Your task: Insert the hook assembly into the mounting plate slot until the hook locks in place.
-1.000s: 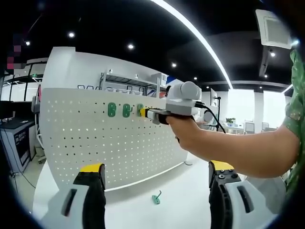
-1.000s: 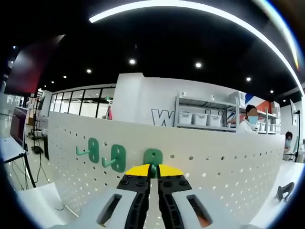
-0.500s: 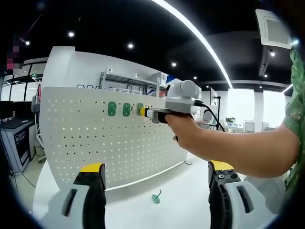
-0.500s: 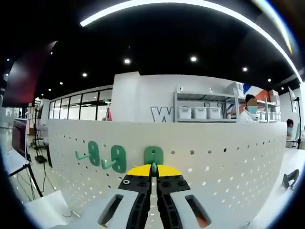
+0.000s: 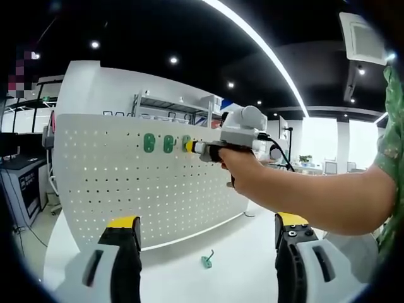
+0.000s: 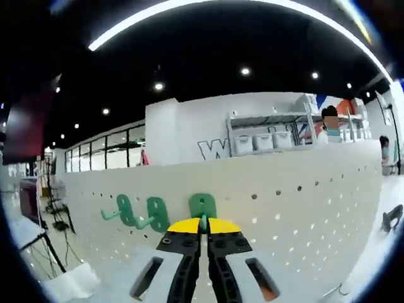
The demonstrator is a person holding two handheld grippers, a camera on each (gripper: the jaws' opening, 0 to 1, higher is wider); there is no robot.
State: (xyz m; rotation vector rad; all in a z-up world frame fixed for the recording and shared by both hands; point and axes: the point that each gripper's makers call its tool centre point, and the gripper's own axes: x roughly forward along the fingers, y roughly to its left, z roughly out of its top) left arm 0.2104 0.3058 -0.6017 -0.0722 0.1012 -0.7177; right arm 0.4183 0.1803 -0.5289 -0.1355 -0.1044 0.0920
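Right gripper (image 6: 203,228) jaws pinching green hook (image 6: 202,206) against pegboard (image 6: 303,208) straight ahead; left gripper (image 5: 205,240) jaws spread wide over bench (image 5: 177,271).

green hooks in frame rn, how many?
4. Two hooks mounted on the pegboard; a third hook against it in the right gripper; a loose hook on the table.

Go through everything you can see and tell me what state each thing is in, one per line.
Right gripper: shut on the third green hook, held at the pegboard.
Third green hook: plate against the pegboard, stem between the jaws.
Two other green hooks: mounted on the pegboard, prongs sticking out.
Pegboard: upright.
Left gripper: open, empty, held back from the pegboard.
Spare green hook: lying loose on the table.
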